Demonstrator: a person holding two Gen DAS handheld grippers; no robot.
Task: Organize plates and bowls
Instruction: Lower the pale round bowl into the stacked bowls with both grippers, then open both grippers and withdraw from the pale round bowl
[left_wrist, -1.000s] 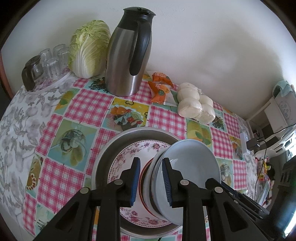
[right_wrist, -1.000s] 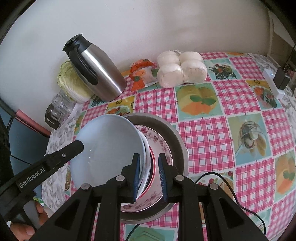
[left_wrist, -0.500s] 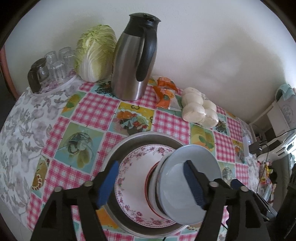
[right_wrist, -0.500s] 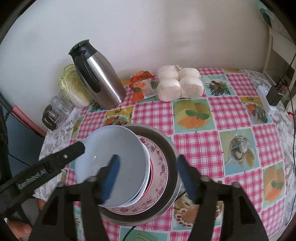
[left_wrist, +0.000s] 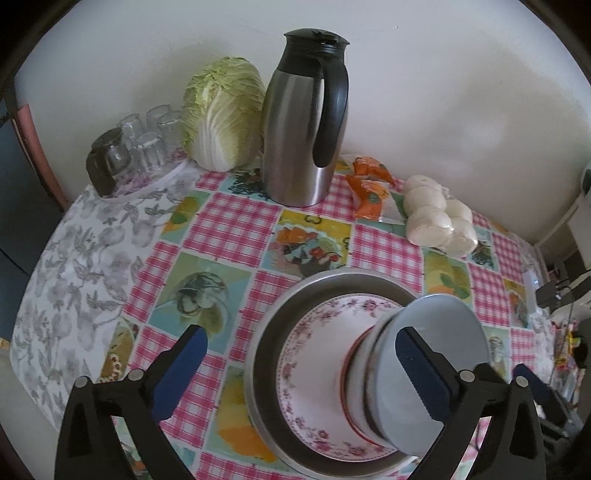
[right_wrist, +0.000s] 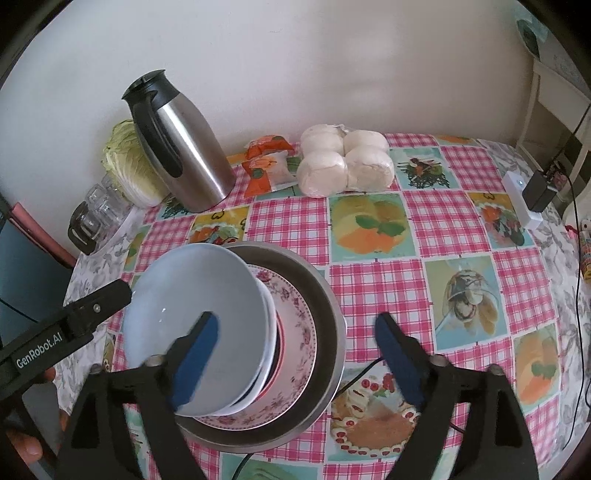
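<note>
A metal basin sits on the checked tablecloth. A floral plate lies in it. On the plate rests a tilted stack of bowls with a pale blue bowl on top. My left gripper hovers over the basin with its jaws opening wide, and its pads press on nothing. My right gripper is opening too, straddling the stack's edge and the plate without touching them. One of the left gripper's fingers shows beside the blue bowl.
Along the wall stand a steel thermos jug, a cabbage, upturned glasses, orange snack packets and bagged white buns. A white adapter with cables lies at the right edge. A black cable runs by the basin.
Both grippers were shut on the bowl stack's rim a second ago. Both have let go and spread wide. The stack stays leaning in the basin, and both views have drawn back a little.
</note>
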